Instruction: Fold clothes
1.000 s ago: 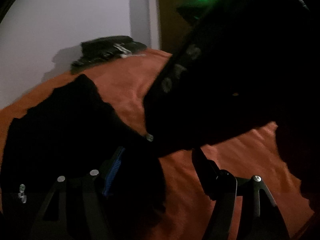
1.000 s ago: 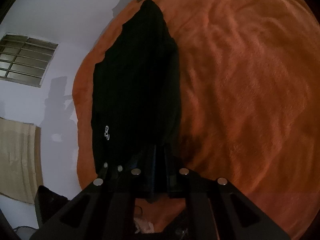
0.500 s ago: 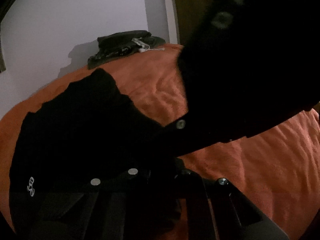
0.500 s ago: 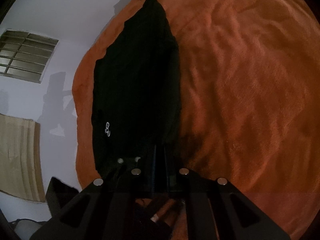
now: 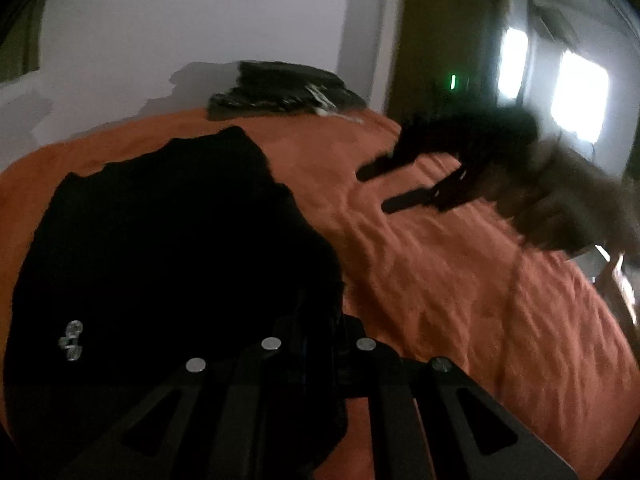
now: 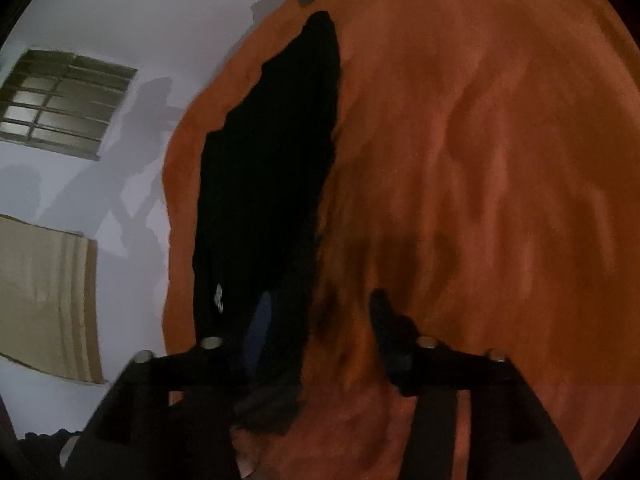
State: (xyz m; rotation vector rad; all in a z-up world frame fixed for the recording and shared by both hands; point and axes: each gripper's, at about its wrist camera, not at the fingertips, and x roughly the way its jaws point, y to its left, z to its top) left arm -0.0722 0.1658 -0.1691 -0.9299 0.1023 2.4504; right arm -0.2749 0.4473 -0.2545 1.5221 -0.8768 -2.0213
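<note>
The black garment (image 5: 168,248) lies flat on the orange bed cover (image 5: 460,280), folded into a long, narrow strip. In the right wrist view its long axis runs from about 6 o'clock, near the camera, up to about 12 o'clock, where the far end narrows and points toward a small pile of dark folded clothes (image 5: 280,88) by the wall. A small white logo sits near the close end.

The left tongs (image 5: 316,340) are clenched on the near edge of the garment; the dark cloth bunches between the two fingers, so I judge that this hand has the hold on it. The right tongs (image 6: 316,316) are opening, and nothing is pressed between them: one finger is over the right edge of the cloth, the other over bare cover. In the left wrist view the right tongs appear blurred at about 2 o'clock, well apart from the garment, with the hand (image 5: 560,200) behind them.

For the coming fold, the garment extends away from the left tongs toward 11 o'clock, and the left hand is clearly the nearer one. The right hand probably needs a new grasp point along the right edge.
</note>
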